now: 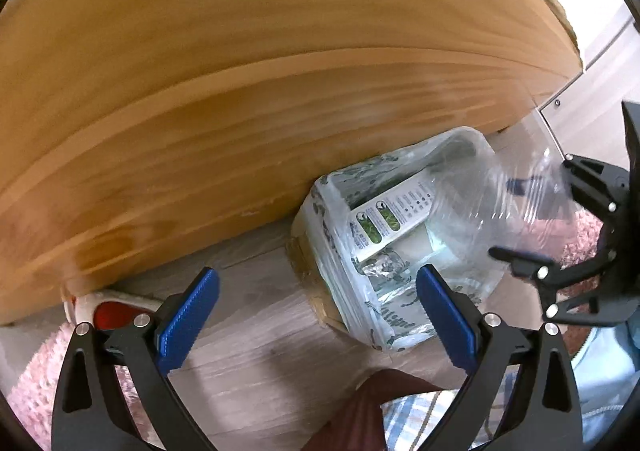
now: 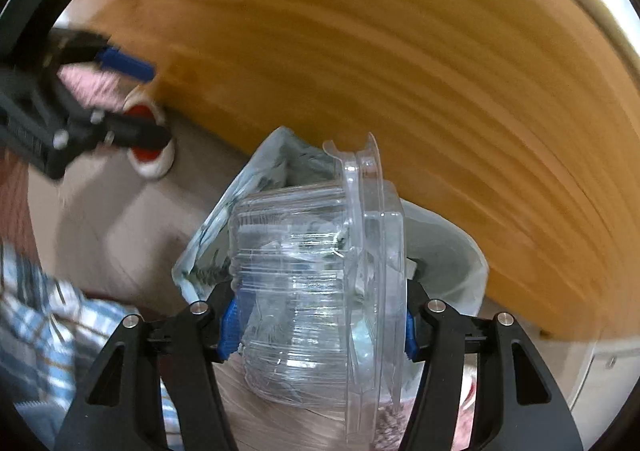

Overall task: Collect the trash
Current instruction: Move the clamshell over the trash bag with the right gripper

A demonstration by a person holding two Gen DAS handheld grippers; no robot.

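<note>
Right gripper (image 2: 318, 325) clamps a ribbed clear plastic container (image 2: 316, 291) above a crinkly printed bin liner (image 1: 400, 251); left gripper (image 1: 318, 317) jaws spread, empty

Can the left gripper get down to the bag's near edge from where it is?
Probably yes. The left gripper is open and empty just above the bag, with bare floor between them; the right gripper's clear container hangs off to the side.

Left gripper (image 1: 316, 315) fingers apart, right gripper (image 2: 320, 325) clamped
</note>
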